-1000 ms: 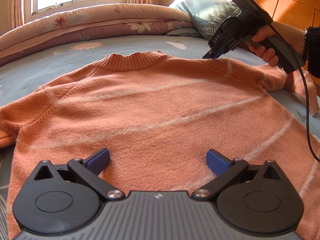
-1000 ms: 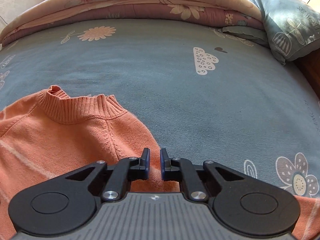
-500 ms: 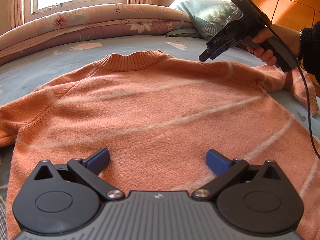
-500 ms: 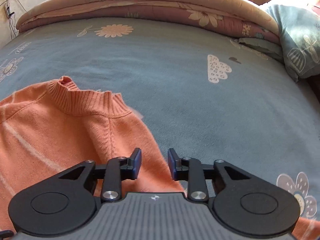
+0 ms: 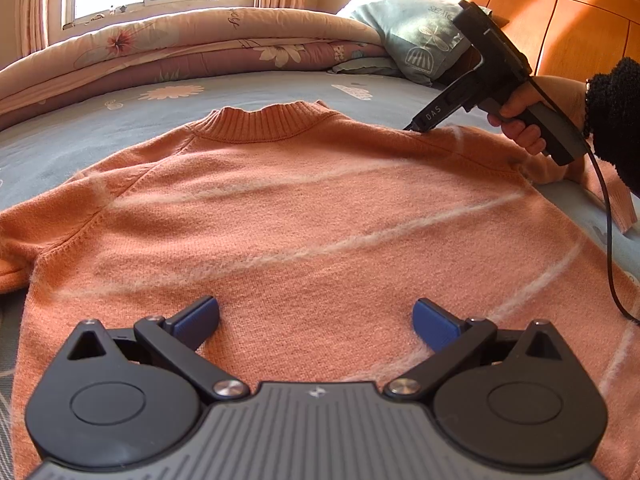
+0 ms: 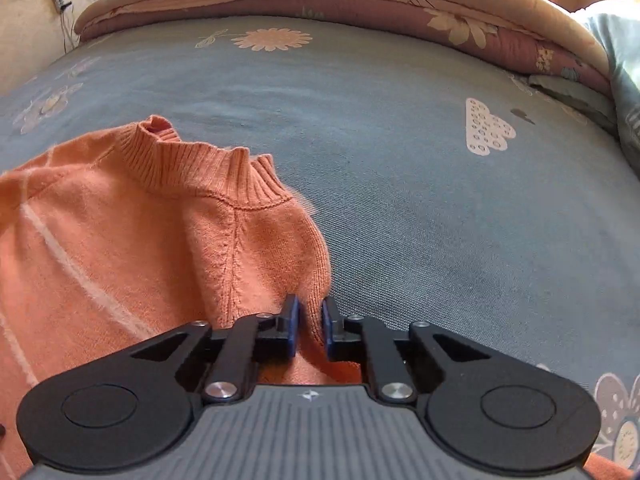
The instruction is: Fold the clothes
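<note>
An orange knit sweater [image 5: 304,208] with pale stripes lies flat on the bed, collar [image 5: 272,124] toward the far side. My left gripper [image 5: 316,316] hovers open over its lower body, nothing between the blue pads. In the left wrist view a hand holds my right gripper [image 5: 414,127] with its tip down on the sweater's right shoulder. In the right wrist view the right gripper [image 6: 309,330] is closing, and a fold of the sweater [image 6: 168,248] at the shoulder edge sits pinched between its pads.
The grey-blue flowered bedsheet [image 6: 420,200] stretches beyond the collar. A rolled quilt [image 5: 192,52] lies along the far side, with a pillow [image 5: 416,40] and the wooden headboard [image 5: 560,20] at the right. The gripper's black cable [image 5: 608,240] hangs over the sweater's right edge.
The right gripper opened, rolled a little and dropped its tip onto the shoulder, then closed on the fabric there. The left gripper has kept still and open.
</note>
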`<state>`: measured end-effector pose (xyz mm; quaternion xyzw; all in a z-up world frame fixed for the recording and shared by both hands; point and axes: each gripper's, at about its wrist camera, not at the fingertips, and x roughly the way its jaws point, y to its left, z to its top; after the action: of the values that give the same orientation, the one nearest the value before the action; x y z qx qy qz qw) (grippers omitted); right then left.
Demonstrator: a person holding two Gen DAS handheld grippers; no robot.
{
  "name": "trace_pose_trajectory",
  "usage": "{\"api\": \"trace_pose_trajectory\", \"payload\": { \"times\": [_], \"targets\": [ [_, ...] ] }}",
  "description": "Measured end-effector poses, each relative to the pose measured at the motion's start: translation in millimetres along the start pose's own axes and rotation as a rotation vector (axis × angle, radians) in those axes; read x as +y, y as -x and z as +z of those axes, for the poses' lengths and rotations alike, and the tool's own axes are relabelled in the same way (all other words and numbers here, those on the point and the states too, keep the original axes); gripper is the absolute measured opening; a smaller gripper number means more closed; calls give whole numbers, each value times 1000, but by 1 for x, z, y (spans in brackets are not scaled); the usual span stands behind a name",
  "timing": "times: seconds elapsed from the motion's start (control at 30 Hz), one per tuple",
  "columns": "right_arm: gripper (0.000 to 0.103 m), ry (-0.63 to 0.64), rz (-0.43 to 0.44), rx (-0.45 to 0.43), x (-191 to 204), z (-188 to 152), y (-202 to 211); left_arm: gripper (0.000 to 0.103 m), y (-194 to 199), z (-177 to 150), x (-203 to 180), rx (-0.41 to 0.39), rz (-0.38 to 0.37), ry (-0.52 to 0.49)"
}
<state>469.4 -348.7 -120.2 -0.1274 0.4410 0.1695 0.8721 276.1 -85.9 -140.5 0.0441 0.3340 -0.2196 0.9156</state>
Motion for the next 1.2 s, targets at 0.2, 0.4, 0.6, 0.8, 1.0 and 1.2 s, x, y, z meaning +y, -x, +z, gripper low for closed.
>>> {"api": "trace_pose_trajectory", "payload": {
  "times": [0.2, 0.4, 0.6, 0.8, 1.0, 1.2],
  "targets": [
    [5, 25, -246, -55, 1, 27, -3, 102, 0, 0, 1, 0, -2, -1],
    [5, 24, -272, -12, -6, 38, -32, 102, -1, 0, 2, 0, -4, -1],
    [16, -89, -227, -54, -24, 31, -20, 102, -1, 0, 2, -1, -5, 0],
    [31, -138, -235, -74, -58, 10, 25, 102, 0, 0, 2, -1, -4, -1],
    [39, -177, -232, -2, -88, -29, 36, 102, 0, 0, 2, -1, -2, -3],
    [51, -187, -191, 42, -97, -51, 20, 102, -1, 0, 2, -1, -2, -3]
  ]
}}
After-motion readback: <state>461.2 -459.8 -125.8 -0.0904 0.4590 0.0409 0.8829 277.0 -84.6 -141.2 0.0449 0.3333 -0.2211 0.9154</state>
